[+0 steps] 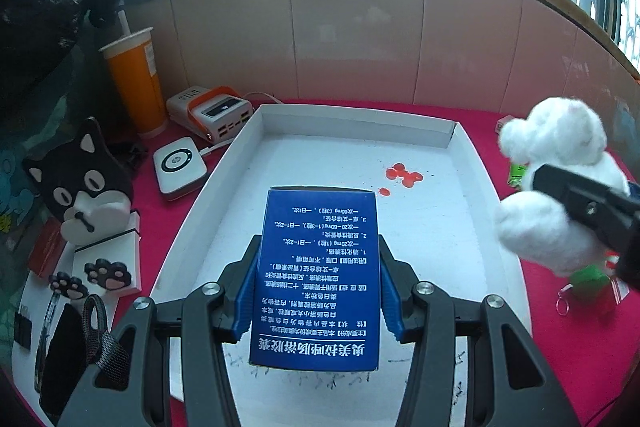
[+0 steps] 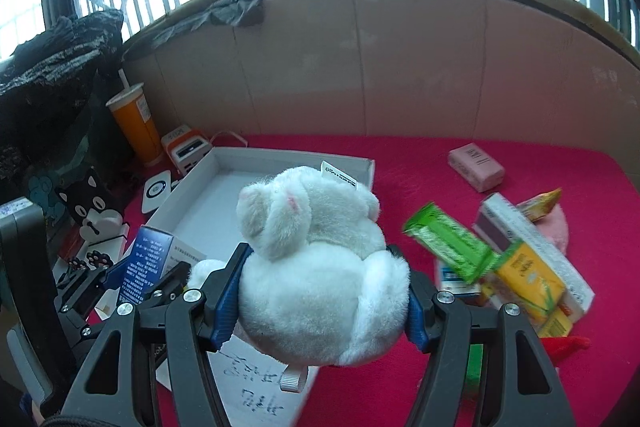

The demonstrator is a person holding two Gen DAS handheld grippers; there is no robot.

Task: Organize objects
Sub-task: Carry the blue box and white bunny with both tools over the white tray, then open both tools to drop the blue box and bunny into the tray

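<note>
Carrying two loads at once: the left gripper [image 1: 316, 291] is clamped across a blue medicine box [image 1: 316, 279], held over the near half of the white tray [image 1: 472, 147], while the right gripper [image 2: 316, 295] squeezes a white plush toy [image 2: 316, 267] just off the tray's right edge, over the red cloth [image 2: 560, 163]. Looks like the delivery step, both items bound for the tray. Next call: lower the box flat, loosen the jaws, then swing the plush in without bumping it. Right of the tray, a blurred heap of packets [image 2: 520, 259] awaits sorting. Whether the box already touches the tray floor can't be told, and red blotches [image 1: 404, 175] on the tray floor are unidentifiable.
</note>
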